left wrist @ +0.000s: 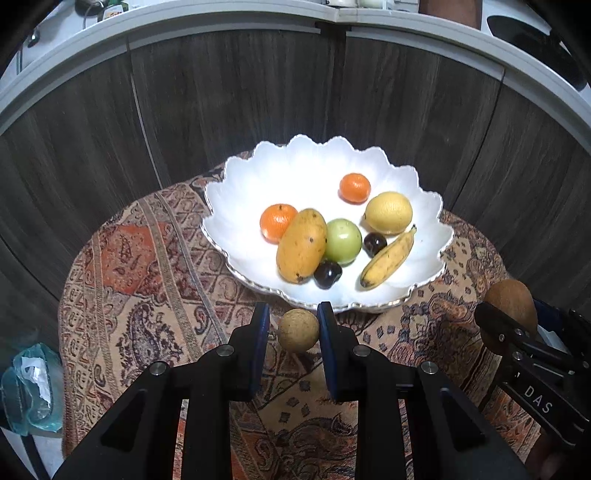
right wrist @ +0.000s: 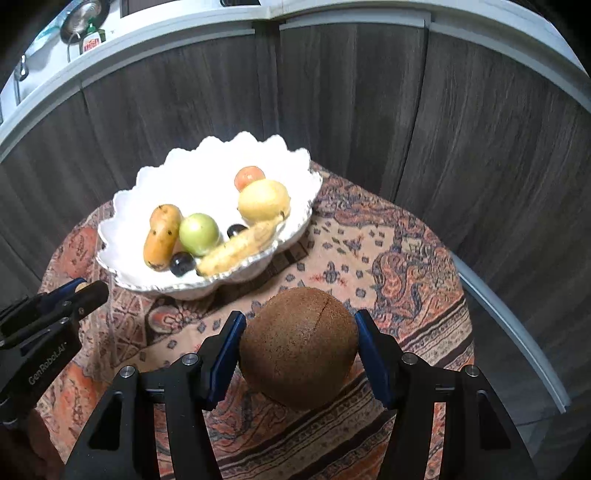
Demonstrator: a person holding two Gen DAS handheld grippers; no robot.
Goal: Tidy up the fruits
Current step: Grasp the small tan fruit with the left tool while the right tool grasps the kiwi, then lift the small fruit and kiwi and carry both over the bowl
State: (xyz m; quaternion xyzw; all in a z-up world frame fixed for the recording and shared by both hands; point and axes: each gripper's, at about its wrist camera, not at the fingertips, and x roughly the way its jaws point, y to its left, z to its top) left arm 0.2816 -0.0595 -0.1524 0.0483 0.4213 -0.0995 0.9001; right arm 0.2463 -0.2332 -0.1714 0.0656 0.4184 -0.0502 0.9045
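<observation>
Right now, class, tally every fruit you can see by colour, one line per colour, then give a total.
Orange: 2
Yellow: 3, the mango, lemon and banana
Green: 1
Dark purple: 2
Brown: 2, a small one in the left claw, a big one in the right claw
Total: 10

— What covered the desk?
— A paisley-patterned cloth (left wrist: 140,280) in orange and beige.
— And behind it?
— Dark wood-grain cabinet doors (left wrist: 236,103) under a pale countertop (left wrist: 184,22). A crumpled plastic bag (left wrist: 31,387) lay low at the left.
</observation>
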